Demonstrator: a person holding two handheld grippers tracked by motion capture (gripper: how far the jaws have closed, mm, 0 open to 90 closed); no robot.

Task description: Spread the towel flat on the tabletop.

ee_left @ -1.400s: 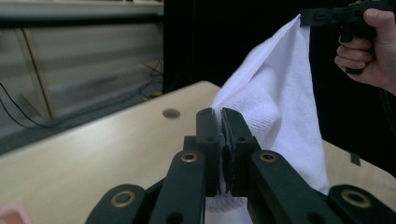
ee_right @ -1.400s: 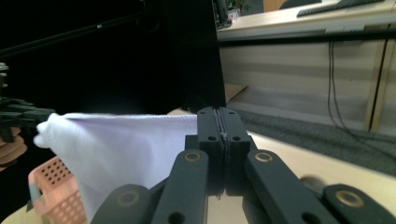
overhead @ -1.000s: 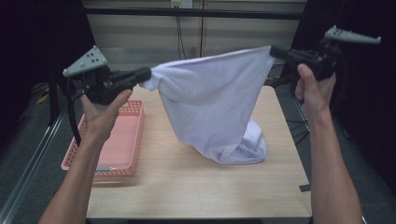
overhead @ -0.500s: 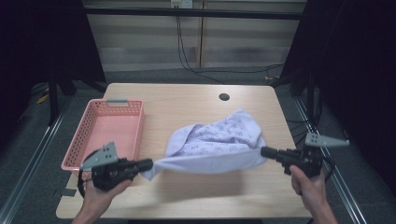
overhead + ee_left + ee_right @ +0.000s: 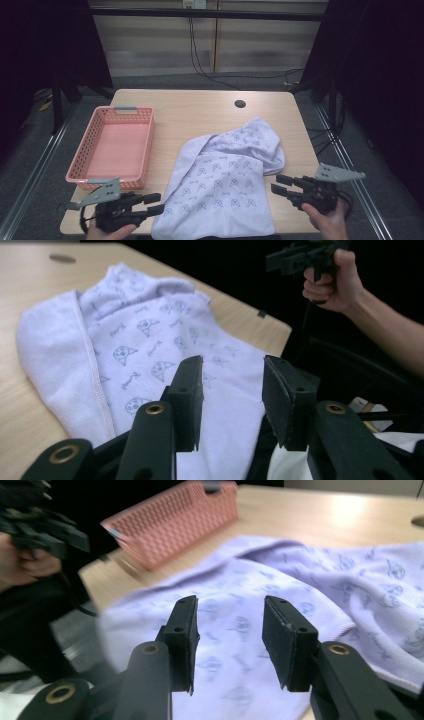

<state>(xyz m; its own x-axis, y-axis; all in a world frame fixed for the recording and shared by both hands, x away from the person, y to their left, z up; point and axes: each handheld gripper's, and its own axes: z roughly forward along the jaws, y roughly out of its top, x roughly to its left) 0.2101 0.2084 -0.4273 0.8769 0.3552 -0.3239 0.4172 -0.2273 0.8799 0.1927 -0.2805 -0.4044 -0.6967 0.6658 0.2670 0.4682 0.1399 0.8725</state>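
Note:
A pale lilac cloth (image 5: 225, 185) with a small printed pattern lies spread on the wooden table (image 5: 200, 115), its far end rumpled and its near edge at the table's front. My left gripper (image 5: 157, 203) sits level at the cloth's near left corner. Its jaws have just been opening and stand apart with no cloth pinched (image 5: 232, 365). My right gripper (image 5: 275, 183) hovers by the near right edge. Its jaws have also just been opening, and the cloth (image 5: 280, 595) lies beyond them, not between the pads (image 5: 230, 602).
A pink plastic basket (image 5: 150, 145) stands empty at the table's left side. A small dark hole (image 5: 240, 104) marks the far part of the tabletop. Cables hang behind the table. The table's front edge runs just under both hands.
Both grippers came down from holding the cloth stretched in the air to the table's front edge. They have let go, and the cloth now lies spread flat.

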